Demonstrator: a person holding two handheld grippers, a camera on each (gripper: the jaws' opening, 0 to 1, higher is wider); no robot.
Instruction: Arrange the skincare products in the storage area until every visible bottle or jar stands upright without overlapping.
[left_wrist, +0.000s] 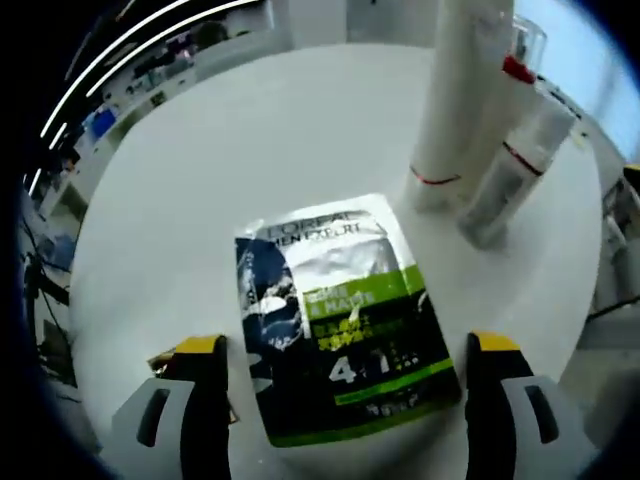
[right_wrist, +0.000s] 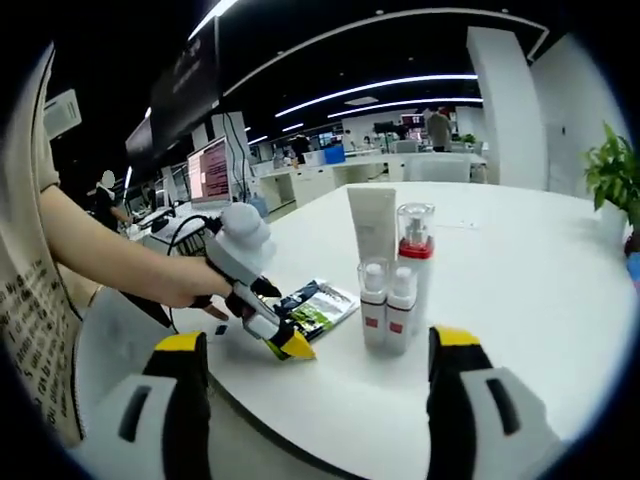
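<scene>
A black, green and silver sachet (left_wrist: 345, 320) lies flat on the round white table (left_wrist: 200, 200). My left gripper (left_wrist: 347, 344) hovers open over it, one yellow-tipped jaw on each side of the sachet's lower end. Beyond the sachet stand a tall white tube (left_wrist: 455, 100) and a clear bottle with red bands (left_wrist: 520, 165). In the right gripper view a hand holds the left gripper (right_wrist: 283, 325) at the sachet (right_wrist: 322, 305). Upright beside it are the white tube (right_wrist: 372, 225), a pump bottle with a red collar (right_wrist: 415, 250) and two small bottles (right_wrist: 387, 302). My right gripper (right_wrist: 320, 340) is open and holds nothing, short of the table.
The table's near edge (right_wrist: 330, 425) curves just ahead of my right gripper. A potted plant (right_wrist: 612, 175) stands at the far right. Desks with monitors (right_wrist: 208, 170) and people fill the background. A person's arm (right_wrist: 110, 255) reaches in from the left.
</scene>
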